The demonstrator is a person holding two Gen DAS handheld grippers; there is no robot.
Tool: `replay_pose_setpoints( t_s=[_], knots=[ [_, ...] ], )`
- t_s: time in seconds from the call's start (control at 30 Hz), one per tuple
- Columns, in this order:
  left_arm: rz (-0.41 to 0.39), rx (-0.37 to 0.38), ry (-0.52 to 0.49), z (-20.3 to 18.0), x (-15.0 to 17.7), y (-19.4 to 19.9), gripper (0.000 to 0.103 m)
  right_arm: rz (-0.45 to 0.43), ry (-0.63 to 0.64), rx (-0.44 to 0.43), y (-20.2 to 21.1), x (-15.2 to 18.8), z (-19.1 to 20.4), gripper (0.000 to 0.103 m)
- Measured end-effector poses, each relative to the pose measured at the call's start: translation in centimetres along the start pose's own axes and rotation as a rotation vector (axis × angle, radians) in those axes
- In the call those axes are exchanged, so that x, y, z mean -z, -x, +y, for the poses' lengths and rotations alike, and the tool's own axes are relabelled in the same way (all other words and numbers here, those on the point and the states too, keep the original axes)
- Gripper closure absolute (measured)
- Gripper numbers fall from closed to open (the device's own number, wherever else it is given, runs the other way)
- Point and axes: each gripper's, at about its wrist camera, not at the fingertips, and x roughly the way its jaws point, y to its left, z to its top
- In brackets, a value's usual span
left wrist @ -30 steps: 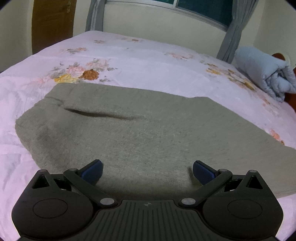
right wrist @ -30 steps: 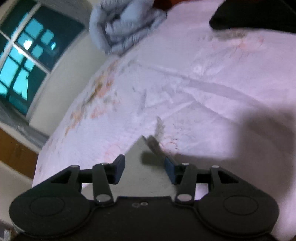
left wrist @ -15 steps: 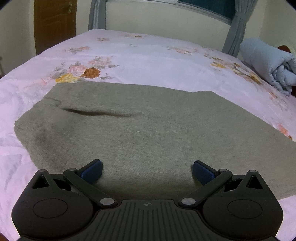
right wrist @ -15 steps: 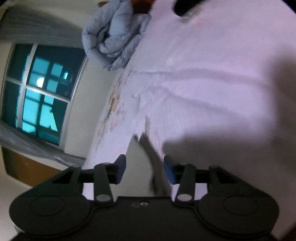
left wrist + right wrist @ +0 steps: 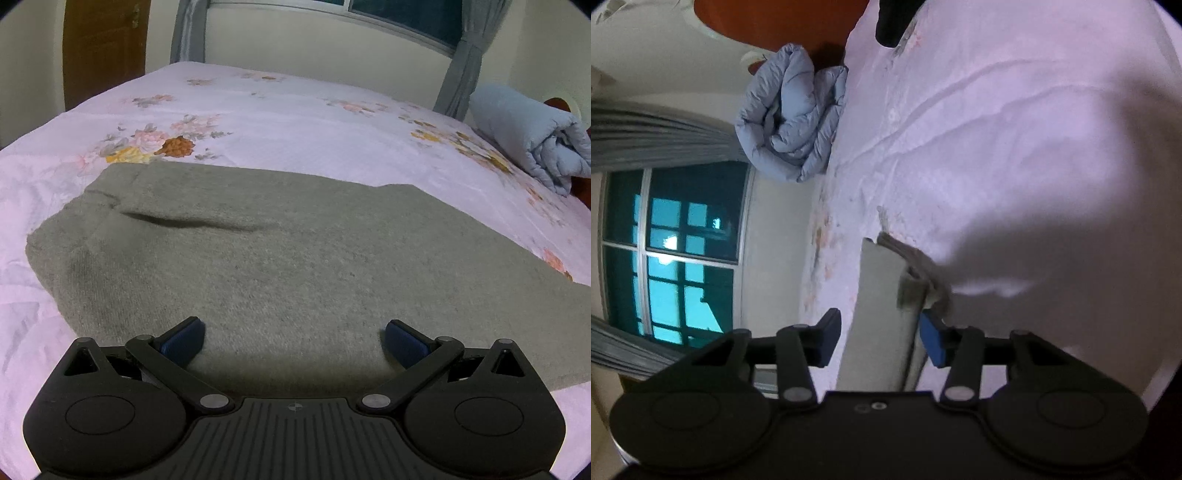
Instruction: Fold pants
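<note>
Left gripper [image 5: 293, 341] stood apart over flat grey knit pants [image 5: 295, 258]; right gripper [image 5: 877, 338] apart, straddling their edge — unclamped layers could slip free.

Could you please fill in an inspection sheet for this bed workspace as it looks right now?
Surface: bed sheet, pink floral, wrinkled.
Job's things: grey pants spread flat on the sheet; one end is raised between the right gripper's fingers.
Clutter: rolled blue quilt at the bed's far corner; a dark object on the sheet, unidentifiable.
Grippers: left gripper open wide over the pants; right gripper partly open, gap on one side.
Cables: nothing seen.
Surroundings: window, grey curtains, wooden door.
</note>
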Motion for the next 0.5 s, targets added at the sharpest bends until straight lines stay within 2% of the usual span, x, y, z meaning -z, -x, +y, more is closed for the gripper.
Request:
replay_pose_setpoints(
  t_s=[0.1, 0.13, 0.17, 0.2, 0.27, 0.33, 0.43, 0.5],
  knots=[
    [-0.001, 0.005, -0.003, 0.1, 0.0, -0.1, 0.000, -0.007, -0.019, 0.013, -0.9, -0.4, -0.3, 0.073],
    [-0.001, 0.008, -0.001, 0.1, 0.0, -0.1, 0.000, -0.008, 0.001, 0.024, -1.5, -0.4, -0.1, 0.091],
    [-0.001, 0.010, 0.000, 0.2, 0.0, -0.1, 0.000, -0.012, 0.036, 0.062, -1.4, 0.0, 0.4, 0.103],
    [-0.002, 0.013, 0.000, 0.2, 0.0, -0.1, 0.000, -0.017, 0.053, 0.084, -1.4, 0.2, 0.8, 0.103],
    [-0.004, 0.017, 0.002, 0.3, 0.1, 0.0, 0.000, -0.038, 0.073, 0.026, -0.5, 0.8, 1.7, 0.103],
    [-0.006, 0.019, -0.003, 0.3, 0.2, 0.1, 0.000, -0.047, 0.078, 0.004, 0.2, 1.4, 1.9, 0.103],
    [-0.005, 0.017, -0.010, 0.2, 0.3, 0.0, 0.000, -0.069, 0.020, 0.077, 0.5, 1.4, -0.2, 0.103],
    [0.001, 0.019, -0.012, 0.1, 0.2, 0.1, 0.000, -0.075, -0.033, 0.080, 0.7, 1.4, -1.4, 0.095]
  ],
)
